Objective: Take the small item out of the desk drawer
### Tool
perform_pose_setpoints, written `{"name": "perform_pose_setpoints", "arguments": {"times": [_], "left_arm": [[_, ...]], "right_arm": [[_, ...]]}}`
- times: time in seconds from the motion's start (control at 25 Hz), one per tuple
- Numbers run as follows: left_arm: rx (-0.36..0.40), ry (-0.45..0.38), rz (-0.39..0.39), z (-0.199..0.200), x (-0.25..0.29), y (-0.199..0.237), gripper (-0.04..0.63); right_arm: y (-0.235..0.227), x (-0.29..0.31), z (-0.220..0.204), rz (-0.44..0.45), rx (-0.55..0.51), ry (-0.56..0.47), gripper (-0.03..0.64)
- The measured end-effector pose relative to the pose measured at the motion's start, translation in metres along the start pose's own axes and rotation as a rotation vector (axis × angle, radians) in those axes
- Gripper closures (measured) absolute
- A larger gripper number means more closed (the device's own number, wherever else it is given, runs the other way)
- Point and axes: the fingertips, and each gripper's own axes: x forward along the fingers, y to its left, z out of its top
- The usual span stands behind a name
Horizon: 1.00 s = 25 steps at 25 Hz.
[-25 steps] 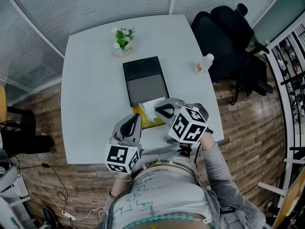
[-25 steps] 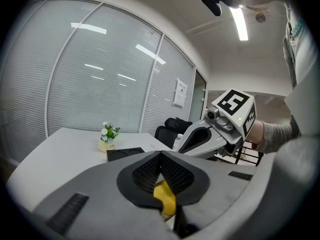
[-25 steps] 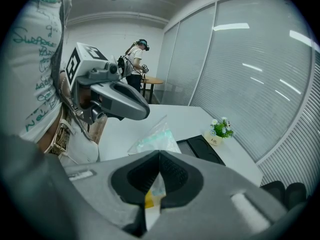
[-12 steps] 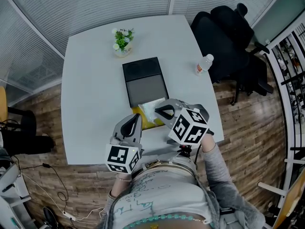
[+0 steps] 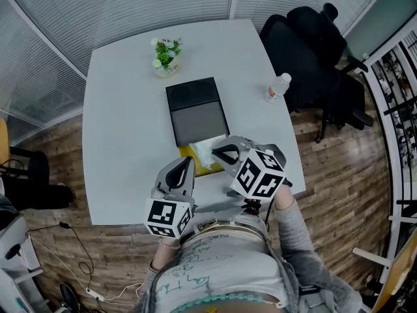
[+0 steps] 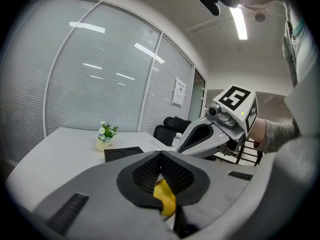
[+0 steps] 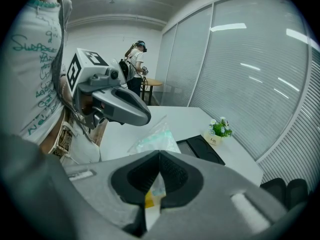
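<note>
Jaws of the right gripper point(image 7: 160, 156) are clenched on the clear bag point(image 7: 154, 140), which lies over a yellow thing point(image 5: 210, 168) at the near end of the open grey drawer point(image 5: 202, 124). The left gripper point(image 6: 160, 156), just beside that end, has its jaws pressed together on nothing. The drawer juts from a black box point(image 5: 191, 94).

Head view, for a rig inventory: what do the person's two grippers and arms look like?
The left gripper and right gripper have light grey shells, black ribbed pads lining the jaws, and a white cube of black square markers each. A grey sleeve covers the right arm.
</note>
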Motion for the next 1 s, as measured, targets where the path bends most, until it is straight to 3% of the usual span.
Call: {"name": "perform_pose_setpoints", "arguments": {"times": [1.0], "left_arm": [[0.007,-0.006,-0.007,0.0036,0.0025,-0.0088,0.597]], "right_arm": [[-0.0012,-0.0088,-0.0056,-0.013,-0.003,-0.020,0.614]]}}
